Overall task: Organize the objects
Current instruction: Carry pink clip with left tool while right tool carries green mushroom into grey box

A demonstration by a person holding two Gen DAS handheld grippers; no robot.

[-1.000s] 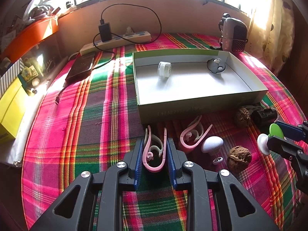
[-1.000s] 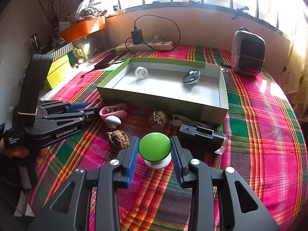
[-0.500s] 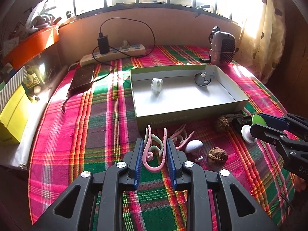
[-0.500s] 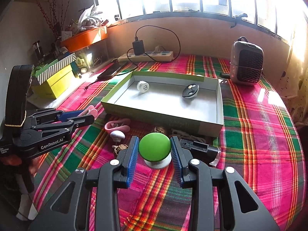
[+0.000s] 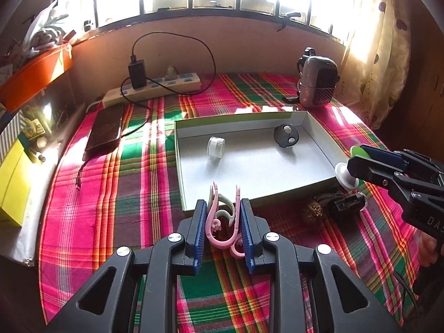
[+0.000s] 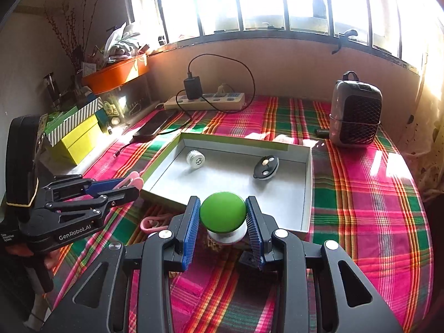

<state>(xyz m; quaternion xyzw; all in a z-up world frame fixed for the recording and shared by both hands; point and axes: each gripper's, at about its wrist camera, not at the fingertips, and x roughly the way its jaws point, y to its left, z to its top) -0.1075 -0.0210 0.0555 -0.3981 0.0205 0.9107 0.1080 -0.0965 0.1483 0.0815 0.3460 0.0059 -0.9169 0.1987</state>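
Note:
My left gripper (image 5: 223,219) is shut on a pink ear hook (image 5: 219,222) and holds it above the cloth, just before the near wall of the open grey tray (image 5: 316,186). My right gripper (image 6: 222,216) is shut on a green-capped white knob (image 6: 222,216), raised near the tray's near edge (image 6: 305,216). In the tray lie a white round cap (image 5: 216,144) and a black oval piece (image 5: 285,135). Another pink ear hook (image 6: 152,222) lies on the cloth. The right gripper shows in the left wrist view (image 5: 350,163); the left gripper shows in the right wrist view (image 6: 133,186).
A walnut (image 5: 314,211) and a black part (image 5: 347,204) lie before the tray. A power strip (image 5: 155,88), phone (image 5: 105,127) and small heater (image 5: 317,82) stand at the back. Yellow boxes (image 6: 77,138) sit at the left edge.
Both grippers have risen and moved forward toward the tray with their objects still held. The items on the cloth now lie beneath and behind the fingers.

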